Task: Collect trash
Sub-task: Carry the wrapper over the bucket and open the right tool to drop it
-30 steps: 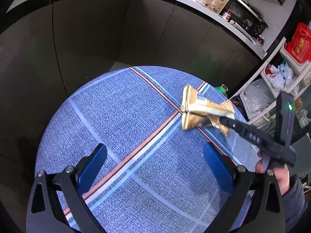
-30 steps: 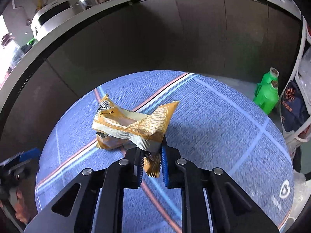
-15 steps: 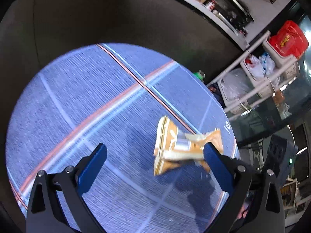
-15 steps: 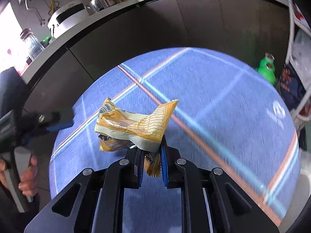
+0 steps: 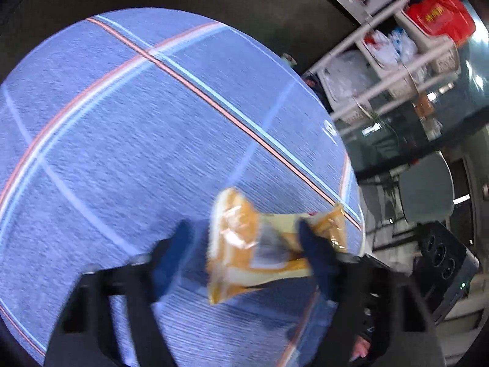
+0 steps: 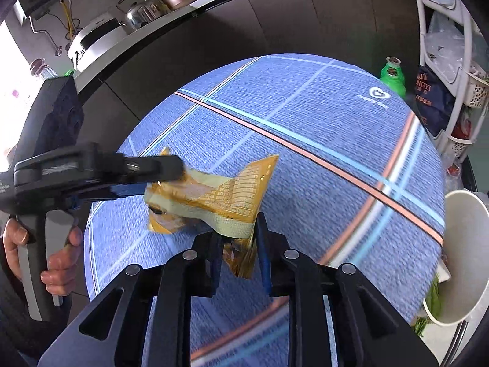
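Note:
A crumpled yellow-orange snack wrapper (image 6: 220, 195) hangs in the air above the round table with its blue striped cloth (image 6: 305, 122). My right gripper (image 6: 240, 232) pinches the wrapper's lower tail, and its jaws are opening slightly. My left gripper (image 6: 165, 180) comes in from the left, held by a person's hand (image 6: 58, 260), with its fingers around the wrapper's other end. In the left wrist view the wrapper (image 5: 244, 244) sits between the blurred blue pads of the left gripper (image 5: 244, 235). Those jaws are closing; a gap still shows on one side.
A white paper cup (image 6: 458, 260) stands at the table's right edge, with greens under it. A green bottle (image 6: 392, 76) and a white storage rack (image 5: 382, 70) stand beyond the table. A dark counter carries a kettle (image 6: 134, 12) and pots.
The two grippers have come together. The wrapper now lies between the left fingers, which have narrowed from wide open. The right gripper's jaws have eased apart a little.

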`<state>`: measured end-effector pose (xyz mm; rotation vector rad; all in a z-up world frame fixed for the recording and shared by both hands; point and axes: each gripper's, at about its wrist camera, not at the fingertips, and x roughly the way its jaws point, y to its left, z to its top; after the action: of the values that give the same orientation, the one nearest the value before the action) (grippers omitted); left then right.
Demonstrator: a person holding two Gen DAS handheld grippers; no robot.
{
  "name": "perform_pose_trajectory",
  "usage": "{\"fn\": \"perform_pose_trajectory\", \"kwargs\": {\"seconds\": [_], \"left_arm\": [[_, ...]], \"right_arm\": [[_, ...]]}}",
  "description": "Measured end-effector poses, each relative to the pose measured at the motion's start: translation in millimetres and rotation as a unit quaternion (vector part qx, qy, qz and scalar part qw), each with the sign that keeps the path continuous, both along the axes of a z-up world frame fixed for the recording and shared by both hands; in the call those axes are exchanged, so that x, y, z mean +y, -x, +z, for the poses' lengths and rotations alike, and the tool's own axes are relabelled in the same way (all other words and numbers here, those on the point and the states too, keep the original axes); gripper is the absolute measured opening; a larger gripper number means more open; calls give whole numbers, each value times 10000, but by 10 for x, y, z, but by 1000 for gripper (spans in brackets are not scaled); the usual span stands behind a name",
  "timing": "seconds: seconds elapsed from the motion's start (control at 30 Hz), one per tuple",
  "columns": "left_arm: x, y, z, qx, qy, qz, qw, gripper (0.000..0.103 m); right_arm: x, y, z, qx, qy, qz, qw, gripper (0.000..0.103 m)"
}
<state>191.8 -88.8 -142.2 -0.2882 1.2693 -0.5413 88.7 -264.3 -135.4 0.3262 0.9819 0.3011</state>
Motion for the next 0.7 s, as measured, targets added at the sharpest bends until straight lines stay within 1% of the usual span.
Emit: {"fn": "perform_pose_trajectory", "kwargs": {"seconds": [0.07, 0.17, 0.3, 0.43, 0.53, 0.63, 0.67, 0.7], "left_arm": [[-133, 76, 56, -71, -41, -189, 9998, 36], [-310, 178, 180, -258, -143, -416, 9987, 25], [-653, 327, 425, -646, -324, -722, 9948, 21], [-1005, 440, 585, -855, -331, -1067, 9901, 20], [-1346, 539, 640, -970, -347, -1416, 9846, 20], [-1794, 629, 650, -1054, -339, -1799, 9774, 20], [-1874, 655, 646, -1075, -333, -1878, 9757, 20], [-2051, 695, 635, -1122, -334, -2041, 9719, 20]], "right_arm": [[-41, 98, 51, -109, 58, -34, 9999, 19], [-120, 224, 132, -256, 68, -149, 9995, 18], [-325, 435, 236, -472, 37, -379, 9982, 18], [-624, 657, 334, -648, 38, -721, 9953, 18], [-915, 845, 354, -705, 32, -1040, 9921, 18], [-1249, 1023, 331, -711, -6, -1378, 9879, 19], [-1344, 1084, 311, -711, -10, -1476, 9865, 19], [-1462, 1153, 286, -693, -15, -1594, 9848, 19]]}}
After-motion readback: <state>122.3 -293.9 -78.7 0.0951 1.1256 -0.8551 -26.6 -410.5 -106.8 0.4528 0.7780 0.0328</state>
